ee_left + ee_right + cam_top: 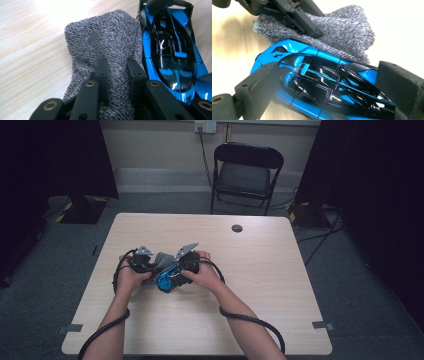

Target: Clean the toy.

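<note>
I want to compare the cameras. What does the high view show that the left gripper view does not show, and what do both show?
High view alone: the person's forearms, the right gripper holding the toy car by its sides, a black folding chair behind the table, and a round grommet in the tabletop.

Left gripper view alone: the looped weave of the grey cloth, pinched between the left gripper, and reflections in the car's black canopy.

Both: the blue toy car, the cloth beside it, and the light wooden table.
</note>
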Demonstrator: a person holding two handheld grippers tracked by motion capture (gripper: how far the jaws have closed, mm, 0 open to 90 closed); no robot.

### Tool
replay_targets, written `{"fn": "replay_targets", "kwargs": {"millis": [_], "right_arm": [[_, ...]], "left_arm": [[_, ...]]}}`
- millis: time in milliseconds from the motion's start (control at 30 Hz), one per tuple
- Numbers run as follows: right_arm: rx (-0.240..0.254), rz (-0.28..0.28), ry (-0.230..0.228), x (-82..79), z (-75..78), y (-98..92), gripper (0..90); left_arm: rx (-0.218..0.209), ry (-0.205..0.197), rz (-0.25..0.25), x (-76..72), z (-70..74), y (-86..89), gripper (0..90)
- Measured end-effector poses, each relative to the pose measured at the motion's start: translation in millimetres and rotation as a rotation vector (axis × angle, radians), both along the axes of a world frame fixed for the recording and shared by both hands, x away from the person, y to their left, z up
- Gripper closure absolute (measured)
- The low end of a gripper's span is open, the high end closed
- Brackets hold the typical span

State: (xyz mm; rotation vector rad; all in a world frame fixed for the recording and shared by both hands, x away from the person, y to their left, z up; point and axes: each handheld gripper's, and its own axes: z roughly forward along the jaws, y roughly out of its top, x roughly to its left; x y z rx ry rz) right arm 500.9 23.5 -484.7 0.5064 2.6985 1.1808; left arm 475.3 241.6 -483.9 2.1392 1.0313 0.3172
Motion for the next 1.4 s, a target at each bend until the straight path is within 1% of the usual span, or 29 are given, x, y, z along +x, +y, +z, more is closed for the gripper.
{"fn": "replay_targets", "kwargs": {"millis": [100, 233, 267, 300, 367, 400, 467, 567, 600, 633, 667, 700, 800, 833, 967, 1033, 1067, 1100, 1300, 1333, 1367, 1400], "right_arm": [[-0.002, 0.001, 0.000, -0.1, 0.1, 0.1, 4.5], [-0.001, -0.002, -0.001, -0.2, 0.0, -0.1, 4.4], [-0.001, -0.002, -0.001, -0.2, 0.0, -0.1, 4.4], [-0.002, -0.001, 0.000, -0.1, 0.2, 0.1, 4.4], [-0.003, -0.002, 0.000, -0.2, 0.2, 0.1, 4.4], [-0.004, -0.003, 0.000, -0.4, 0.3, 0.2, 4.4], [-0.004, -0.004, 0.000, -0.5, 0.3, 0.3, 4.4], [-0.005, -0.008, 0.000, -1.3, 0.4, 0.6, 4.4], [-0.005, -0.009, 0.000, -1.3, 0.4, 0.7, 4.4], [-0.007, -0.008, -0.002, -1.2, 0.5, 0.7, 4.4], [-0.007, -0.008, -0.002, -1.2, 0.5, 0.7, 4.4], [-0.008, -0.008, -0.002, -1.3, 0.6, 0.9, 4.4], [-0.009, -0.007, -0.003, -1.4, 0.6, 1.0, 4.4], [-0.010, -0.009, -0.003, -1.6, 0.6, 1.1, 4.4], [-0.011, -0.009, -0.002, -1.5, 0.7, 1.1, 4.4], [-0.010, -0.008, -0.002, -1.3, 0.7, 1.0, 4.4], [-0.010, -0.008, -0.002, -1.3, 0.7, 1.0, 4.4], [-0.005, -0.010, -0.004, -1.5, 0.3, 0.8, 4.4], [-0.006, -0.012, -0.004, -2.0, 0.3, 0.3, 4.4], [-0.003, -0.011, -0.004, -1.7, 0.1, 0.5, 4.3], [-0.004, -0.011, -0.004, -1.7, 0.3, 0.4, 4.4], [-0.007, -0.012, -0.005, -2.0, 0.4, 0.3, 4.3]], "left_arm": [[0.006, 0.000, -0.002, -3.7, 0.8, 2.7, 74.1], [0.009, 0.001, 0.009, -11.4, 1.2, 8.9, 74.1], [0.009, 0.001, 0.009, -11.4, 1.2, 8.9, 74.1], [0.004, 0.001, 0.013, -15.2, 1.0, 10.8, 74.1], [0.004, 0.000, 0.015, -17.2, 1.1, 11.5, 74.1], [0.002, -0.002, 0.020, -21.1, 1.1, 13.0, 74.1], [0.000, -0.006, 0.022, -22.9, 0.9, 13.7, 74.1], [-0.009, -0.006, 0.030, -29.6, 1.6, 16.3, 74.1], [-0.009, -0.006, 0.030, -29.6, 1.6, 16.3, 74.2], [-0.020, 0.000, 0.041, -33.3, 1.9, 18.1, 74.3], [-0.020, 0.000, 0.041, -33.3, 1.9, 18.1, 74.3], [-0.035, 0.002, 0.052, -37.2, 1.6, 20.2, 74.3], [-0.040, 0.008, 0.057, -41.0, 1.4, 23.8, 74.3], [-0.035, 0.014, 0.058, -44.8, 2.1, 26.6, 74.4], [-0.020, 0.017, 0.051, -50.3, 4.4, 30.0, 74.5], [-0.010, 0.019, 0.036, -55.9, 5.5, 32.1, 74.4], [-0.010, 0.019, 0.036, -55.9, 5.5, 32.1, 74.4], [-0.013, 0.019, 0.034, -59.0, 5.7, 33.8, 74.5], [-0.005, 0.016, 0.026, -67.4, 8.6, 37.4, 74.4], [-0.001, 0.006, 0.023, -69.9, 11.0, 39.7, 74.5], [-0.001, 0.006, 0.023, -69.9, 11.0, 39.7, 74.5], [-0.010, -0.012, 0.028, -71.0, 14.4, 42.9, 74.5]]}}
